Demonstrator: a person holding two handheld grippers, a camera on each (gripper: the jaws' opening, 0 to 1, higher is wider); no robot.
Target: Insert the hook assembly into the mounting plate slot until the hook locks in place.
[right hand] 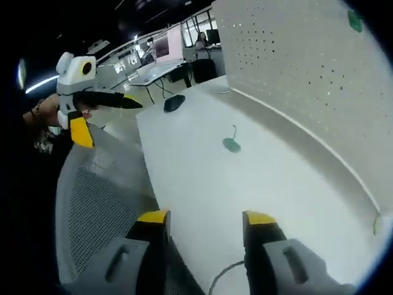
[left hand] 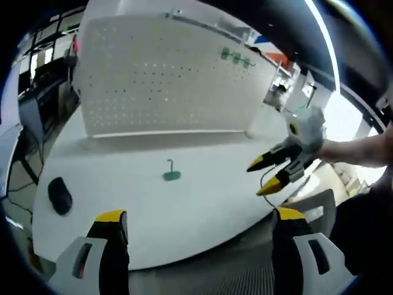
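Note:
A small green hook assembly (left hand: 171, 173) stands on the white table (left hand: 202, 209), a thin stem rising from its flat base. It is also in the right gripper view (right hand: 231, 143), mid-table. Behind it stands the white perforated mounting plate (left hand: 166, 80) (right hand: 307, 67), with green hooks (left hand: 236, 57) hung near its top. My left gripper (left hand: 199, 215) is open and empty, well short of the hook. My right gripper (right hand: 206, 217) is open and empty too, near the table's edge. Each shows in the other's view: right gripper (left hand: 261, 178), left gripper (right hand: 107, 120).
A black mouse (left hand: 59, 195) (right hand: 174, 102) lies near the table's end. A grey mesh chair back (right hand: 98, 203) sits close beside the table edge. A person's forearm (left hand: 362, 150) holds the right gripper. Desks and monitors (right hand: 166, 55) stand beyond.

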